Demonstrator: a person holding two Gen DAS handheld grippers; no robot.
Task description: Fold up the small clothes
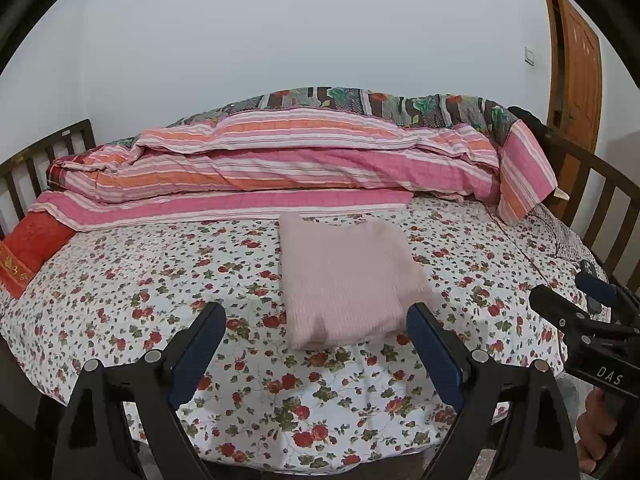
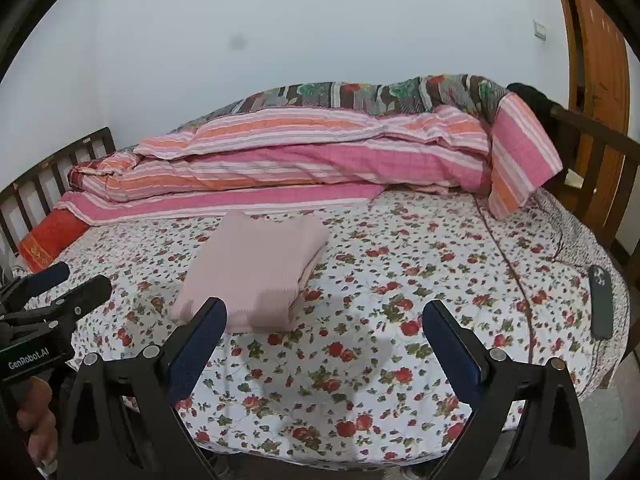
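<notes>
Hovering above the near edge of the bed (image 1: 120,272): left claw (image 1: 316,320) and right claw (image 2: 324,316), both gaping wide, gripping and touching nothing. Lying folded mid-bed, just beyond the tips: pink garment (image 1: 348,280). Resting by the right edge: dark phone (image 2: 601,302).

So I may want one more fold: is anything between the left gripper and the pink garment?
Nothing visible. The left gripper is open just short of the folded pink garment, with only bare floral sheet between. The phone lies far off to the right.
</notes>
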